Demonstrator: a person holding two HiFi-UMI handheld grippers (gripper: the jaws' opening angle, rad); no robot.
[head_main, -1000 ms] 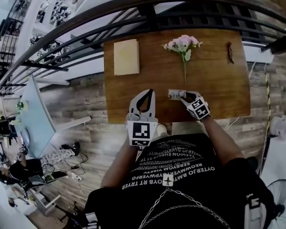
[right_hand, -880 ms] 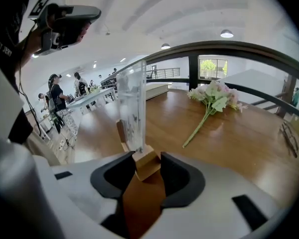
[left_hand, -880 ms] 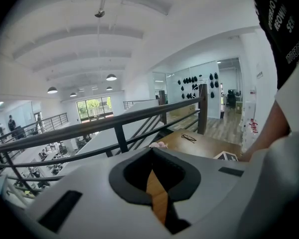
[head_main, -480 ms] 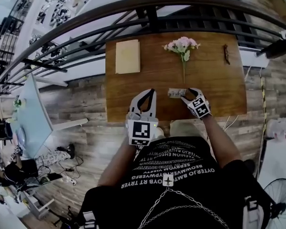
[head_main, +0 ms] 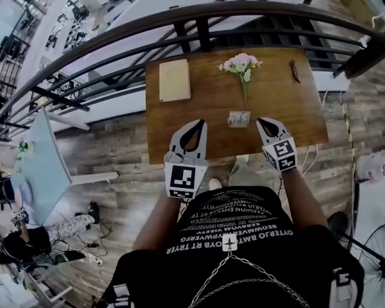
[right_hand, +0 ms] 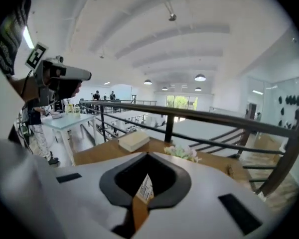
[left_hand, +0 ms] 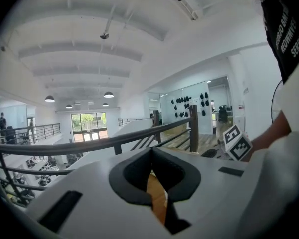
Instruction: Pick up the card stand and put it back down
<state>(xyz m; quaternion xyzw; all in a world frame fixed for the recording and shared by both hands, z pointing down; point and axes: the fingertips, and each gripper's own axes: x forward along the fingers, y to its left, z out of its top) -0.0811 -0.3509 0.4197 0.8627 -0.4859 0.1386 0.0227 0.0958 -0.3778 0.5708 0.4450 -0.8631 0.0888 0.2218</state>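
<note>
Two grippers were clenched, empty | left gripper (head_main: 197,124) hung over table (head_main: 295,108) edge | right gripper (head_main: 263,122) sat near upright card stand (head_main: 239,118)

The person's black T-shirt (head_main: 234,220), on the near side of the card stand (head_main: 239,119), bears rows of white capital letters that appear upside down in the head view. One row begins roughly "OYTERJO"; the rest is unsure. The card (right_hand: 146,188) in that stand carries fine print, too small to read.
</note>
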